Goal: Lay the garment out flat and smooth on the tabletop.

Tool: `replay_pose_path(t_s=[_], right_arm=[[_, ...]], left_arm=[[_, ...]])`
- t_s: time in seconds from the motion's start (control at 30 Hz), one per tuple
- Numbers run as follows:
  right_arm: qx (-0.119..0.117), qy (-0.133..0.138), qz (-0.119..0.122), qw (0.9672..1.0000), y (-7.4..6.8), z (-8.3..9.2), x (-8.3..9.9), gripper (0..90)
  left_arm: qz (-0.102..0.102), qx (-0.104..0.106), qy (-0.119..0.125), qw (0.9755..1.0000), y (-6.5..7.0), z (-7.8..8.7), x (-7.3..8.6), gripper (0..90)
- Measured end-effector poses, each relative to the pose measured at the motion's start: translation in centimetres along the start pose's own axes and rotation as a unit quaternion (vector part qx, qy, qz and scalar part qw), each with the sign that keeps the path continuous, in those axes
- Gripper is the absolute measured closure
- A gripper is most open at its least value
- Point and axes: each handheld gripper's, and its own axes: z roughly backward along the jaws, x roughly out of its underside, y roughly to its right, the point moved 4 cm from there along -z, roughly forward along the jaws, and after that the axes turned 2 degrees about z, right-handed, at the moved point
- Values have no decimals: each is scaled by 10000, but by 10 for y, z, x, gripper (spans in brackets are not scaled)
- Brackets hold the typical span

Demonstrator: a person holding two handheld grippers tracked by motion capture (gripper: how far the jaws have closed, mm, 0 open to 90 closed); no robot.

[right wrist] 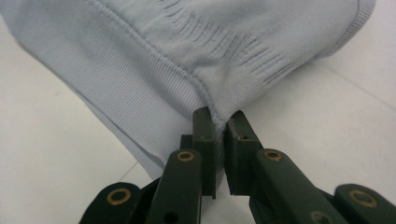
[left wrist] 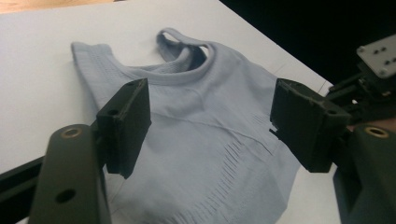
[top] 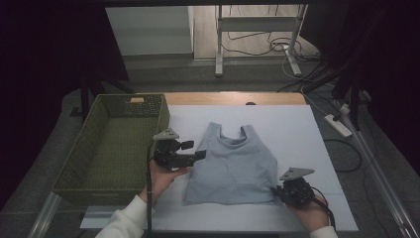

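Right gripper nearest, at near-right corner of pale blue tank top, jaws clenched on hem fabric there. Top lies flat on white sheet over desk, straps pointing away. Left gripper further up at top's left edge, jaws spread wide, nothing between them, hovering just beside cloth. Green woven basket sits left of it, beyond sheet edge.

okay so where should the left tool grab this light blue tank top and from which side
Probably the near left hem corner of the tank top, coming from its left edge: it lies flat, the right tool already pinches the opposite corner, and the open left tool hovers beside that side.
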Motion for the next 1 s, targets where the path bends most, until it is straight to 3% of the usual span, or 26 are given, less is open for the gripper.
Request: replay_pose_path(t_s=[0.3, 0.4, 0.53, 0.6, 0.63, 0.77, 0.83, 0.9, 1.0], right_arm=[[212, 71, -350, 9991, 0, 34, 23, 839], [302, 74, -523, 9981, 6, 39, 31, 838], [327, 84, -578, 9978, 9, 39, 32, 820], [393, 61, -513, 9979, 9, 39, 30, 770], [422, 87, -494, 9978, 9, 39, 29, 705], [662, 414, -508, 9957, 12, 46, 21, 461], [731, 655, -530, 9938, 13, 50, 13, 435], [659, 937, -518, 9921, 14, 52, 1, 435], [542, 1147, -495, 9907, 12, 48, -14, 439]], left_arm=[[-17, 56, 41, 10000, 2, 1, -2, 295], [-19, 65, 53, 10000, 3, 1, -3, 295], [-35, 71, 44, 10000, 4, 1, -3, 295], [-26, 66, 36, 10000, 4, 0, -3, 295], [-26, 64, 36, 10000, 4, 0, -3, 295], [-29, 49, 26, 10000, 4, 0, -2, 295], [-28, 45, 17, 10000, 4, -1, -2, 294], [-35, 41, 6, 10000, 4, -2, -1, 294], [-42, 41, -12, 10000, 4, -3, -1, 293]])
